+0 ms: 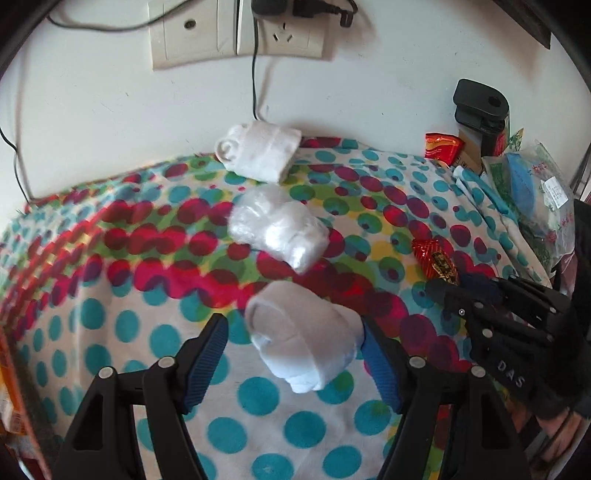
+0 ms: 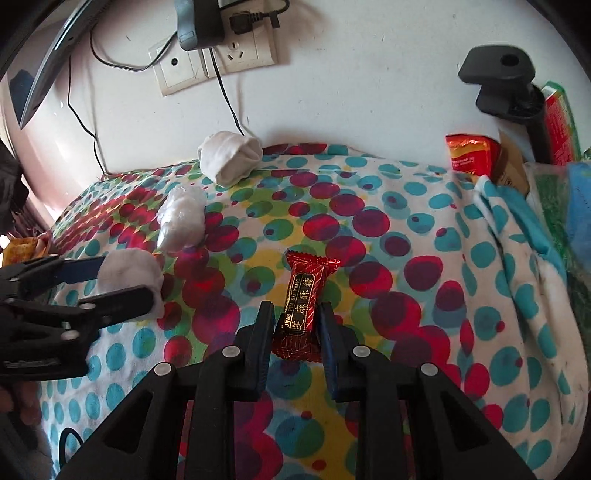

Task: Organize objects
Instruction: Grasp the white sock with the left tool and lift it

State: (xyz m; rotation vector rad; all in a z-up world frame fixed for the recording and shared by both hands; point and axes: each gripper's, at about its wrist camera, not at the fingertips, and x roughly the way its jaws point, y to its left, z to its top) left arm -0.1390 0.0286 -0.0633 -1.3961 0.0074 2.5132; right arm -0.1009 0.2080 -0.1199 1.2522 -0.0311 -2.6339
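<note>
The right tongs clench a red candy bar whose near end is hidden between the pads, while the left tongs bracket a rolled white sock; motion blur hides whether both pads press it. Beyond lie a plastic-wrapped white bundle and another rolled sock on the polka-dot cloth covering the surface. At the white wall, wall sockets are cut off above.

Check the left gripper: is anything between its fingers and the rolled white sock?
Nothing visible. The rolled white sock sits directly between the left gripper fingers; the plastic-wrapped bundle lies farther back, clear. The right gripper is off to the side, shut on the red candy.
</note>
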